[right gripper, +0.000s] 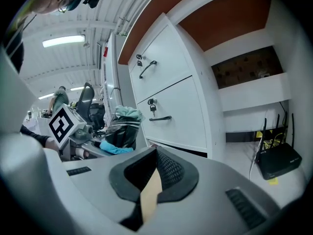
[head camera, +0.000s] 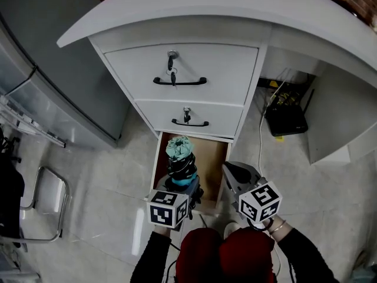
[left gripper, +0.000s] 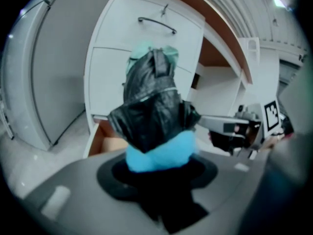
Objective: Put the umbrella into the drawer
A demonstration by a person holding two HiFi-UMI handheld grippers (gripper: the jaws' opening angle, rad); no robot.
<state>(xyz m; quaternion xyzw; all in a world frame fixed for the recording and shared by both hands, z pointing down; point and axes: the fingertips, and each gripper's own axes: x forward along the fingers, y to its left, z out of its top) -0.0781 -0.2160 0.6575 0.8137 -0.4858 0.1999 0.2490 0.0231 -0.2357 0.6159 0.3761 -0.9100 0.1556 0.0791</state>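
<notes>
The bottom drawer (head camera: 213, 158) of the white cabinet under the table (head camera: 206, 5) stands pulled open, its brown inside showing at the centre of the head view, so the opening step looks done. The two drawers above it, the top drawer (head camera: 182, 63) and the middle drawer (head camera: 191, 112), are closed. The left claw (head camera: 184, 187) is clamped on the folded umbrella (head camera: 179, 161). In the left gripper view the umbrella (left gripper: 154, 116) fills the middle of the frame, its blue band seated between the dark pads and its black folds and mint-green end pointing away toward the cabinet. In the head view the umbrella lies over the drawer's opening. In the left gripper view the drawer's brown edge (left gripper: 100, 140) sits low and to the left of the bundle, so I judge that the umbrella is held above the drawer and is not yet resting in it. The right claw (head camera: 231, 171) hangs just to the right of the drawer's rim. Its jaws stand all but together with only a thin slit between them, and nothing is gripped. What appears to be left is lowering the umbrella until it lies inside the walls, letting go, drawing the left claw clear, and perhaps pushing the drawer shut, though the task does not ask for that. The right claw looks well placed for steadying the drawer's front.
</notes>
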